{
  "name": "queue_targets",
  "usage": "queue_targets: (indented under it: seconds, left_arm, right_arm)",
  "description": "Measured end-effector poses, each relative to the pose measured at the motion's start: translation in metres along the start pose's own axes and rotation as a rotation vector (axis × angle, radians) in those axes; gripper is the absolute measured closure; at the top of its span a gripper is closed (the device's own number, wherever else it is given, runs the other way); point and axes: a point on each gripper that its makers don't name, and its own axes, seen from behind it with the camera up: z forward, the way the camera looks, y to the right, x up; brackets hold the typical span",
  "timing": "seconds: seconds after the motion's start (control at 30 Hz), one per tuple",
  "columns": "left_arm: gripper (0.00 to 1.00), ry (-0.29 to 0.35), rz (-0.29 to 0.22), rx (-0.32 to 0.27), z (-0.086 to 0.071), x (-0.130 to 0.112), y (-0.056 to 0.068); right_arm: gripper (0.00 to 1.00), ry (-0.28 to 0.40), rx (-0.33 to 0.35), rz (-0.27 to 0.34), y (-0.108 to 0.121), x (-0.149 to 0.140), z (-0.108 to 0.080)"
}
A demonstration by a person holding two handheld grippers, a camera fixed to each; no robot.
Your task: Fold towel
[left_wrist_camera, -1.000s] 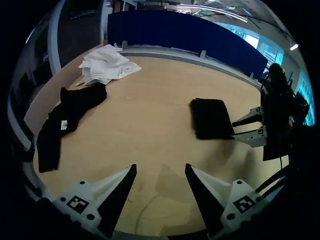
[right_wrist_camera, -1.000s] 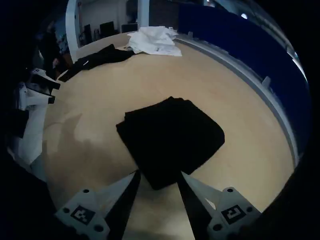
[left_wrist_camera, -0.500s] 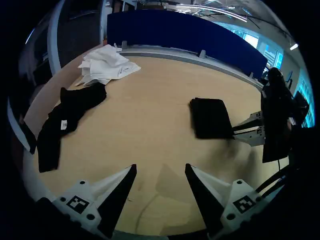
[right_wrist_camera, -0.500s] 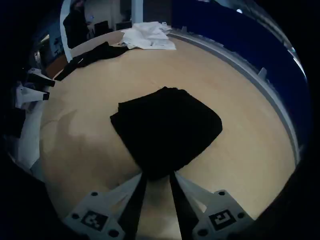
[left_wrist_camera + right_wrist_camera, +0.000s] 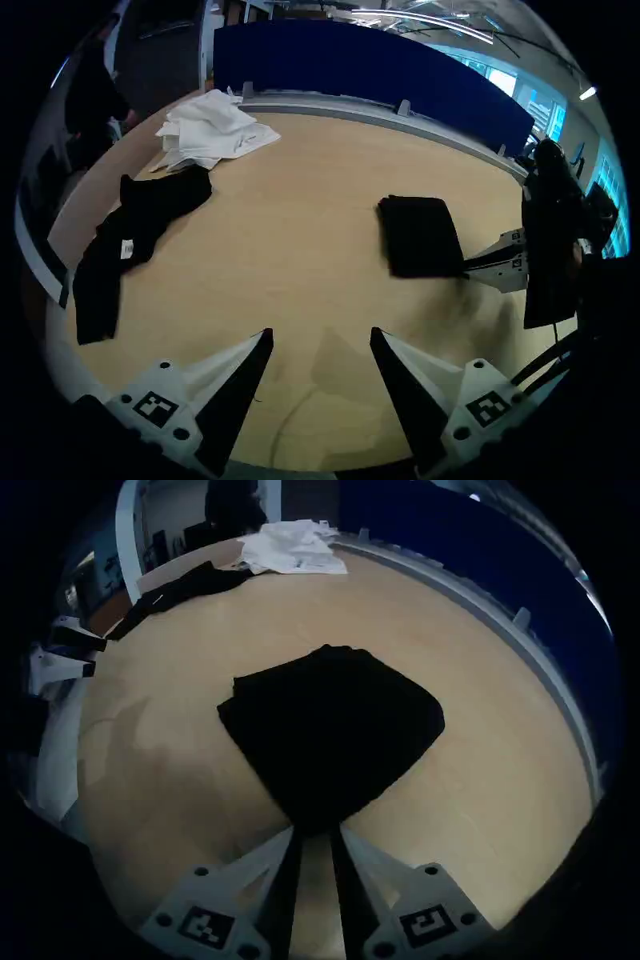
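Towel (image 5: 420,236): black, folded into a compact, thick rectangle w/ rounded corners. It lies flat on the light wood surface (image 5: 304,216), on the right-hand part in the left gripper view. It's well apart from the other cloths. In the right gripper view it sits mid-frame (image 5: 332,732), w/ stacked layers showing along its left edge.

Right tool (image 5: 316,836): narrow. The towel's near corner sits btwn the fingertips; can't tell if both press on it. The left gripper view shows the same tool (image 5: 468,270) low over the surface, meeting the towel's corner. It is held by a person in a dark sleeve (image 5: 552,240).

Left tool (image 5: 320,332): wide, holding nothing, over bare surface near the front edge. It's also seen at the left side of the right gripper view (image 5: 96,656), well apart from the towel.

Other cloth: a loose black garment (image 5: 132,232) lies crumpled at far left, w/ a small white tag (image 5: 127,250) too small to read. Just beside it, farther back, is a pile of white cloth (image 5: 212,128).

A blue partition (image 5: 360,64) runs along the far edge. Square b/w markers (image 5: 156,406) sit on the tool fingers.
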Motion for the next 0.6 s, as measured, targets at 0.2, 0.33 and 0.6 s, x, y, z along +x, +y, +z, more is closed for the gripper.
queue_targets:
  seconds: [0.2, 0.33, 0.6]
  left_arm:
    - [0.10, 0.002, 0.000, -0.002, -0.001, 0.001, 0.000]
    - [0.10, 0.003, 0.001, -0.003, -0.002, 0.001, 0.000]
    - [0.10, 0.007, 0.008, -0.008, -0.004, 0.005, 0.000]
  right_arm:
    - [0.89, 0.003, 0.004, 0.008, -0.001, 0.000, 0.001]
    - [0.95, 0.011, 0.005, 0.009, 0.000, 0.002, 0.000]
    - [0.96, 0.053, -0.007, 0.004, 0.005, 0.023, -0.016]
